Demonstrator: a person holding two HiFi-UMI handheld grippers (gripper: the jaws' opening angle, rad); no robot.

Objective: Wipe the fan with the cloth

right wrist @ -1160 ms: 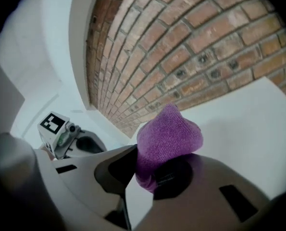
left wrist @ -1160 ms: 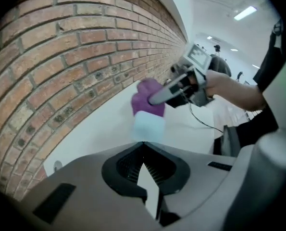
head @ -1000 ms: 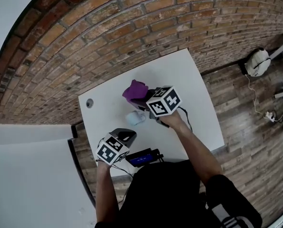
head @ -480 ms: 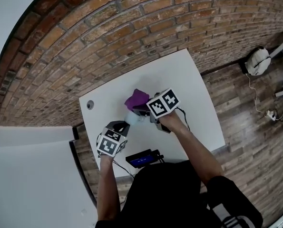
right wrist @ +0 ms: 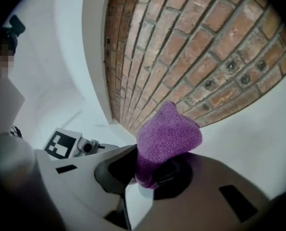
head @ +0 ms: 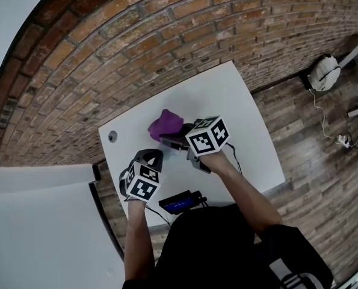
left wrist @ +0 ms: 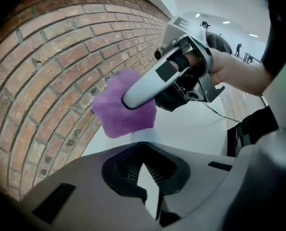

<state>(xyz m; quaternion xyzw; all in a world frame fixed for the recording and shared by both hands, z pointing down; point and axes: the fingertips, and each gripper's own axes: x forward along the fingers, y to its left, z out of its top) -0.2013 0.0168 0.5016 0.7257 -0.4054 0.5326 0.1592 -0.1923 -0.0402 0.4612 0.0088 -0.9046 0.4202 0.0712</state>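
My right gripper is shut on a purple cloth and holds it low over the white table, near the brick wall. In the right gripper view the cloth bulges out between the jaws. A small pale-blue fan shows just under the cloth and just beyond my left jaws; in the head view the grippers cover it. My left gripper is shut with nothing between its pads and points steeply down beside the fan. From the left gripper view, the right gripper presses into the cloth.
A black device with a blue screen lies at the table's near edge, with a cable running to it. A round grommet sits near the table's left corner. The brick wall stands right behind the table.
My left gripper has moved up the table from the near edge to the fan. The right gripper and cloth shifted slightly left. The fan, plain to see a second ago, is now covered.
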